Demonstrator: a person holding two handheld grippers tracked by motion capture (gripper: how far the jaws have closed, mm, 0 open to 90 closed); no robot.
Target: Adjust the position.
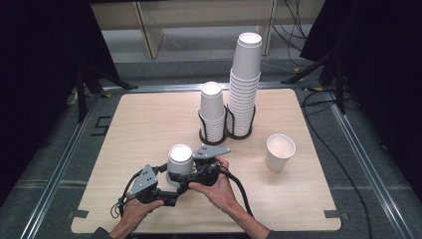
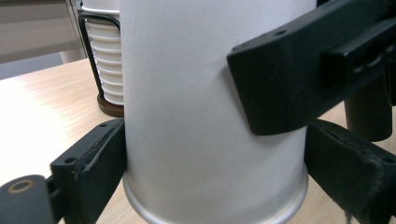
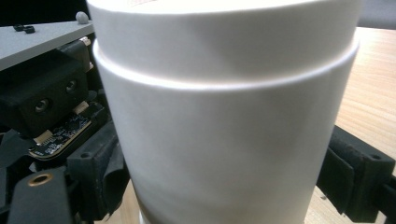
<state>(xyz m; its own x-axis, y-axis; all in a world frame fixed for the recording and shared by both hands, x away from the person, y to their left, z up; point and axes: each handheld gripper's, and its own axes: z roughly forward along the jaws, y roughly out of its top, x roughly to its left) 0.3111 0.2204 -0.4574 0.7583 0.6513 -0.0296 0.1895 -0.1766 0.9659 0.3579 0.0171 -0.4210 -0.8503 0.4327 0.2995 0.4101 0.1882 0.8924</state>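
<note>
An upturned white paper cup (image 1: 179, 158) stands near the front middle of the wooden table (image 1: 149, 119). My left gripper (image 1: 170, 182) reaches it from the lower left, and its pads (image 2: 100, 163) press the cup's wall (image 2: 210, 116) just above the rim on the table. My right gripper (image 1: 189, 172) comes from the right and is closed on the same cup a little higher; one of its jaws crosses the left gripper view at the upper right. In the right gripper view my right gripper (image 3: 224, 179) grips the white wall (image 3: 224, 140), and a step near the top looks like a second cup nested over it.
Behind the held cup two stacks of upturned cups stand in black wire holders, a short stack (image 1: 212, 112) and a tall stack (image 1: 245, 84). An upright empty cup (image 1: 279, 152) stands at the right. Cables trail past the table's right edge.
</note>
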